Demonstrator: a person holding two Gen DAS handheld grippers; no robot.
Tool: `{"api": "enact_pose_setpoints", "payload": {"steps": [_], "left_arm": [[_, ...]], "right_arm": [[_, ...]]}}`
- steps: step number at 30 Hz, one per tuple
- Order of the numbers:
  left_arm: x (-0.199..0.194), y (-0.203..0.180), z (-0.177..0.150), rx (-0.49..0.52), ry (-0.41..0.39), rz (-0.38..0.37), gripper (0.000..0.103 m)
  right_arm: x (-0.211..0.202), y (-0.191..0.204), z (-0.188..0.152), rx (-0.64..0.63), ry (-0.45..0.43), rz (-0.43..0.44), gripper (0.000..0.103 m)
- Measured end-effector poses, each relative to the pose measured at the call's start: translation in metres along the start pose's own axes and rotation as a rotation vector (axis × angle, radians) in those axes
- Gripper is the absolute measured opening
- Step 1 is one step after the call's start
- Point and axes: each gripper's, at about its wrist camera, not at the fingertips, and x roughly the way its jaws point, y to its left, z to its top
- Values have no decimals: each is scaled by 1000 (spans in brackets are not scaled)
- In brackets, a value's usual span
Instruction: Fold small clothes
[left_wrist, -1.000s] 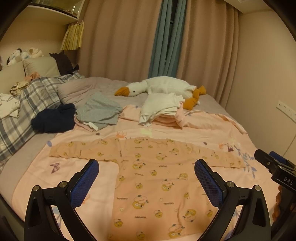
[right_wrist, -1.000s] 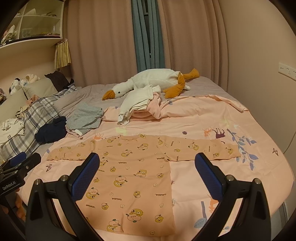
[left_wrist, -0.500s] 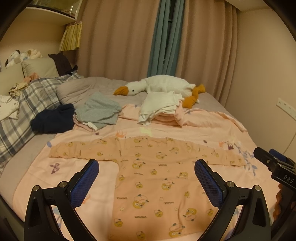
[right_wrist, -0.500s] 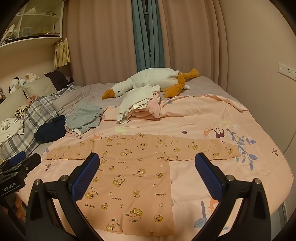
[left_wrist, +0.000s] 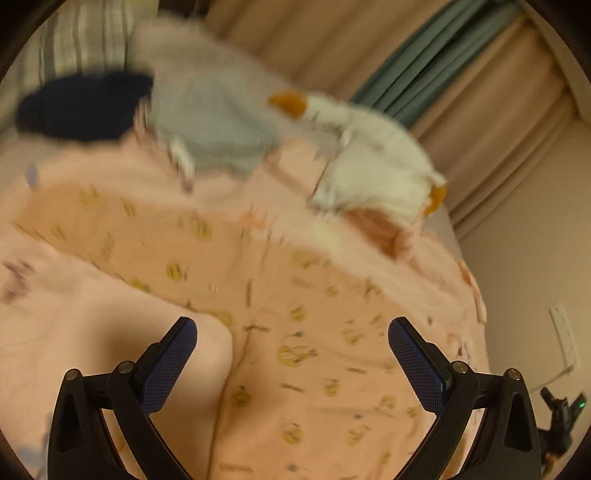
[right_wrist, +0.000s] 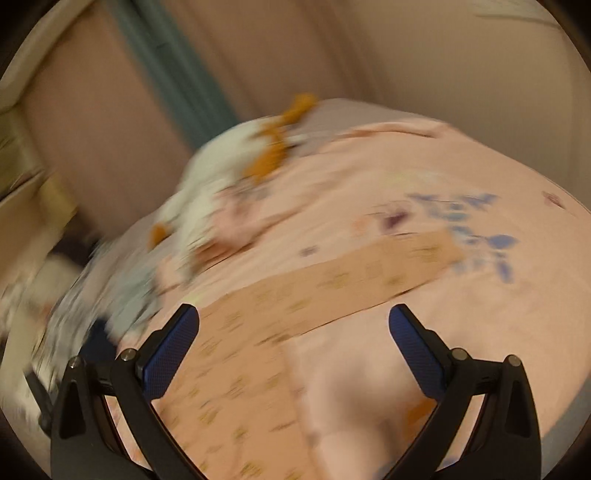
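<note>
From the left wrist camera, the left gripper (left_wrist: 292, 345) has its fingers spread wide and holds nothing; it hangs over the orange printed top (left_wrist: 295, 325), which lies flat and unfolded on the pink bedspread (left_wrist: 74, 317); no fold shows anywhere on it, so I judge the task barely begun for this piece, with both sleeves and the body yet to be folded. The picture is blurred, but one long sleeve runs out toward the left edge and a seam or opening runs down the middle of the body; small yellow figures dot the cloth. Farther up the bed lie a dark blue garment (left_wrist: 85, 107), a grey garment (left_wrist: 218, 133) and a white stuffed goose (left_wrist: 373, 162); whether those clothes are already folded I cannot tell.

From the right wrist camera, the right gripper (right_wrist: 294, 341) is likewise spread and empty; below it the body of the top fills the lower left, and the other sleeve (right_wrist: 369, 273) stretches straight out to the right across the bedspread, flat and smooth; the cloth looks thin and limp, likely to drape and shift when lifted.
</note>
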Motion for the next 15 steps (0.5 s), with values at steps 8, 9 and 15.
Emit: {"api": "enact_pose_setpoints", "payload": {"steps": [8,9,15], "left_arm": [[61,52,-39,-199,269,-82,87],[63,49,-38,-198,278,-101,87],[65,38,-45,-73,259,21,63]], "right_arm": [[47,-137,29,354,70,19,103],[49,-148,26,392,78,-20,103],[101,-193,33,474,73,-14,96]]}}
